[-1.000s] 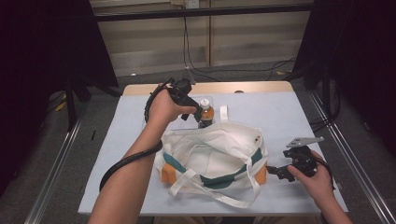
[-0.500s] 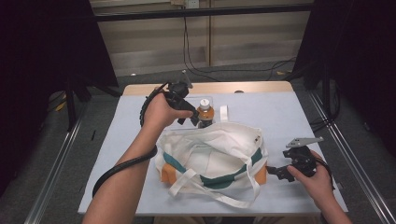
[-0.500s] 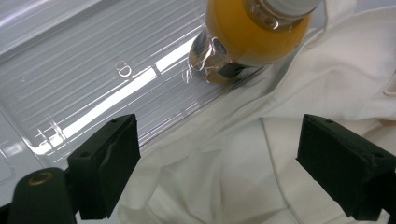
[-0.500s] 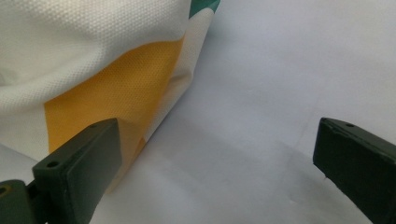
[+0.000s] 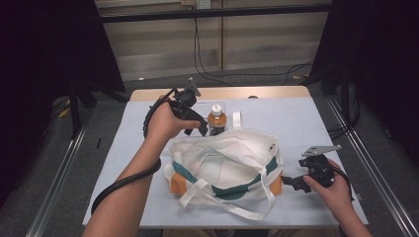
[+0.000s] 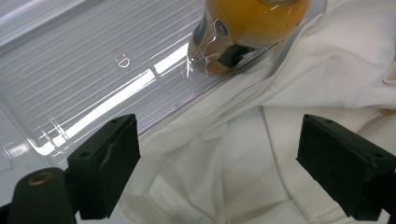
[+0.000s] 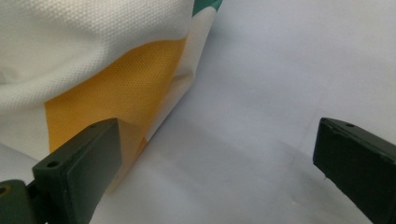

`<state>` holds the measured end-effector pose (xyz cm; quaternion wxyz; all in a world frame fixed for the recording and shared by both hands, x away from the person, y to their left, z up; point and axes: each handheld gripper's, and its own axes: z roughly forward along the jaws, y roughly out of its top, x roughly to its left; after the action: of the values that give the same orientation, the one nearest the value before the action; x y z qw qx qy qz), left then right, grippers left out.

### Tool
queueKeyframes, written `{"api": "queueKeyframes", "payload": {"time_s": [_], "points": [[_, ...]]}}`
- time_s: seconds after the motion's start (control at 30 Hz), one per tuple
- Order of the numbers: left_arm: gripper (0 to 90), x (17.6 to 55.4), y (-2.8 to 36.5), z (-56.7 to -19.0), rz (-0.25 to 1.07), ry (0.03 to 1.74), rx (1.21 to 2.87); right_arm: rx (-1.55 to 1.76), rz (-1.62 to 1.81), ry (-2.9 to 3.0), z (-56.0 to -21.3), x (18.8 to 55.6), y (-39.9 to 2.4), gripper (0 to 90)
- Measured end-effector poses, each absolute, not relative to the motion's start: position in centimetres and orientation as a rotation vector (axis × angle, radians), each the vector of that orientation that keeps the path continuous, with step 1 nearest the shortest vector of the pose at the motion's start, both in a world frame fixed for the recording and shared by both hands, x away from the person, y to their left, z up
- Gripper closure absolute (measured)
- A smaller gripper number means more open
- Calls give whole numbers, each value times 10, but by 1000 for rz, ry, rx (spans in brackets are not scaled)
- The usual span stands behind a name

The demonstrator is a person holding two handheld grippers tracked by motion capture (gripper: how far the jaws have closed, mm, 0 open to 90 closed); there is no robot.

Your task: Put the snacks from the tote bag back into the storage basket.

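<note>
Left gripper (image 5: pixel 200 129) angled down with fingers spread; right gripper (image 5: pixel 291 181) level, fingers apart.

What the pictures keep back

The bottle (image 6: pixel 247 32) loses its top to the left gripper view's upper edge. In the high view the bag (image 5: pixel 227 163) hides its base, and its label is too small to read

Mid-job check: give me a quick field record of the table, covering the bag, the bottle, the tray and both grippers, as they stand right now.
bag: white tote bag with green and orange panels, lying slumped on the table
bottle: bottle of orange drink, upright in the clear tray, beside the bag's far edge
left gripper: left gripper, jaws open, above the bag's edge near the bottle, holding nothing
right gripper: right gripper, jaws open, at the bag's orange corner, low on the table
</note>
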<state>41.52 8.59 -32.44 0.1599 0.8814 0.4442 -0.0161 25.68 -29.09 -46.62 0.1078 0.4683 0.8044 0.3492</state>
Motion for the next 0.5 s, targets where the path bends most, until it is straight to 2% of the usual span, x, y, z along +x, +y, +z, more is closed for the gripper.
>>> {"api": "queueKeyframes", "payload": {"time_s": [0.5], "points": [[122,409,94,-328,-36,1235,2526,1375,1027,2369,-466,256,-290,8]]}}
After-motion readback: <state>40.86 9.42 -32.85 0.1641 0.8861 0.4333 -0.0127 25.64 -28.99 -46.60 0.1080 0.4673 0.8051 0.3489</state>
